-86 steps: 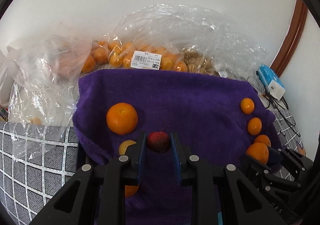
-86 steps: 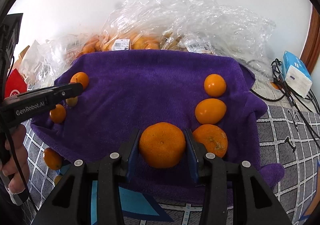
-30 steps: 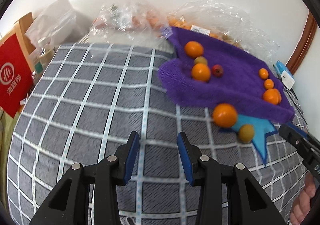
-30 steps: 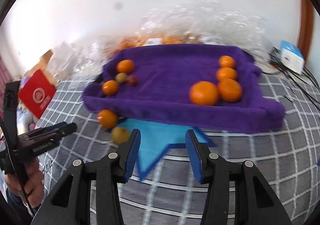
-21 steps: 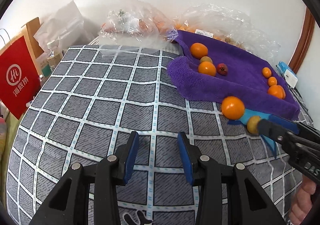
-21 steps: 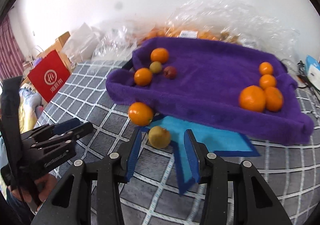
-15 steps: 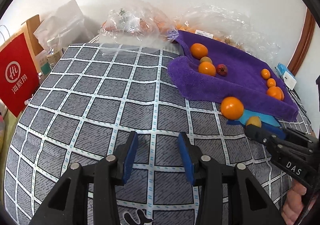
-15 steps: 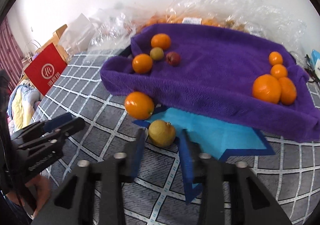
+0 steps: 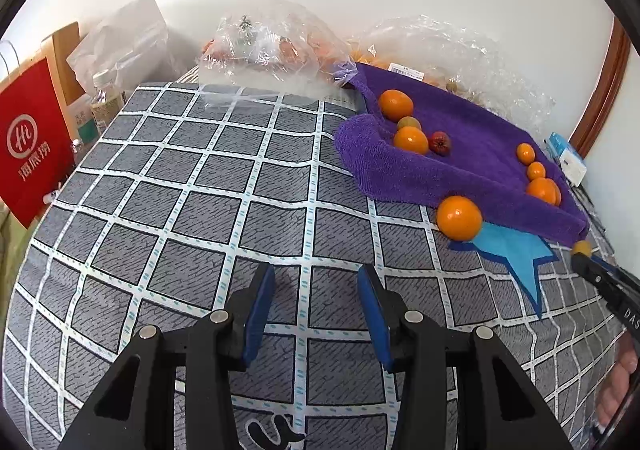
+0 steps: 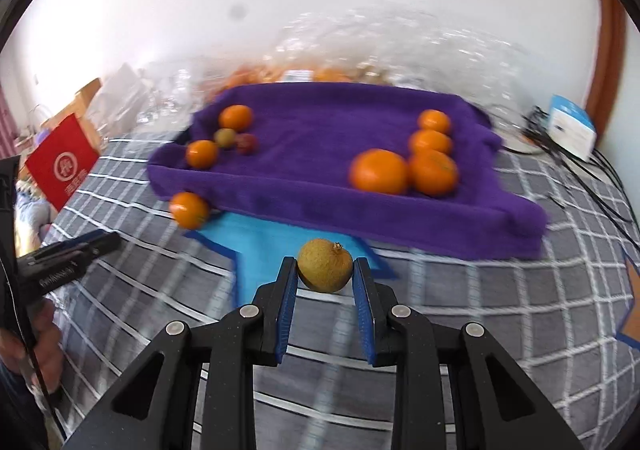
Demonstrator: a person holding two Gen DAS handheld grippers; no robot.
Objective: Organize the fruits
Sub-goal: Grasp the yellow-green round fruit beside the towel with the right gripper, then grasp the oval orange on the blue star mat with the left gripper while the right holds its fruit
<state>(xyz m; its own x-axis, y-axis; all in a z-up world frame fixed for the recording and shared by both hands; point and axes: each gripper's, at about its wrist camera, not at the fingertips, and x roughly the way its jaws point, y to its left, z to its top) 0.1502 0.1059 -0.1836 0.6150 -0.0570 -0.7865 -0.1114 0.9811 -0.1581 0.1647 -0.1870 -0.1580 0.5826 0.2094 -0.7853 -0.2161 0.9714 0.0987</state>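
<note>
- A white wall backs a surface under a grey checked cloth (image 9: 192,209), likely a bed rather than a desk, with crinkled clear plastic bags (image 9: 260,45) heaped at the far edge.
- At far left stands a red paper bag (image 9: 30,145); the left hand-held gripper (image 9: 316,310) hovers over bare checked cloth, its blue-padded jaws apart and nothing between them.
- Right of centre lies a plush purple towel (image 10: 320,137) with raised edges: small oranges, a dull green fruit and a red one at its left end, four glossy oranges (image 10: 404,157) at its right.
- One loose orange (image 10: 189,209) rests against the towel's near left edge, beside a blue star-shaped mat (image 10: 264,246).
- The right hand-held gripper (image 10: 325,282) is clamped on a rough, brownish-yellow round fruit (image 10: 325,270) above that mat; the towel lies straight ahead, just beyond, so this hand is nearer.
</note>
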